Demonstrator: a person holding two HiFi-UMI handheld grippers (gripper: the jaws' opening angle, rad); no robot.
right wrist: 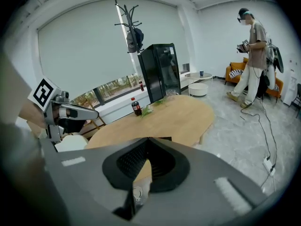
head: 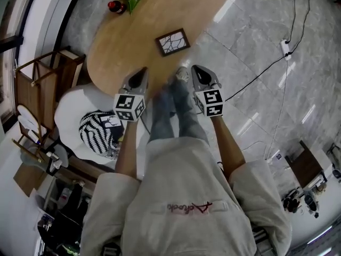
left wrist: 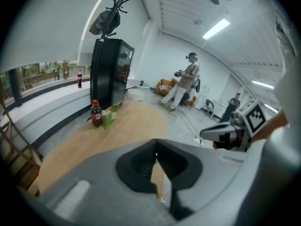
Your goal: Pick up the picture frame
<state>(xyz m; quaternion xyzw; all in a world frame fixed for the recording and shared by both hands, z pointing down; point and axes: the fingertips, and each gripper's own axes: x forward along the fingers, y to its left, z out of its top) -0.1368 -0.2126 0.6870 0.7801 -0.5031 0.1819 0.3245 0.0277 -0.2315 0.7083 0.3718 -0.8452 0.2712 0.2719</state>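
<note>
A small cola bottle [head: 116,6] with a red cap stands upright at the far end of the oval wooden surface [head: 133,41]. It holds dark drink up to the neck. A sprig of green leaves with white flowers [head: 131,0] lies just beside it.

The picture frame [head: 172,41] lies flat on the same surface, close to the edge nearer the person and well apart from the bottle. It has a dark border round a pale picture with dark branching lines.

The left gripper [head: 140,73] has its fingers [left wrist: 141,168] pressed together, with nothing between them. It hangs above the near rim of the surface and touches nothing. The right gripper [head: 196,71] also has its fingers [right wrist: 162,166] closed tip to tip and empty. It is held over the floor beside the surface, near the person's shoes. Both point toward the frame and stop short of it.

A white chair [head: 72,108] with a black-and-white striped cushion [head: 98,132] stands to the left of the left gripper.
</note>
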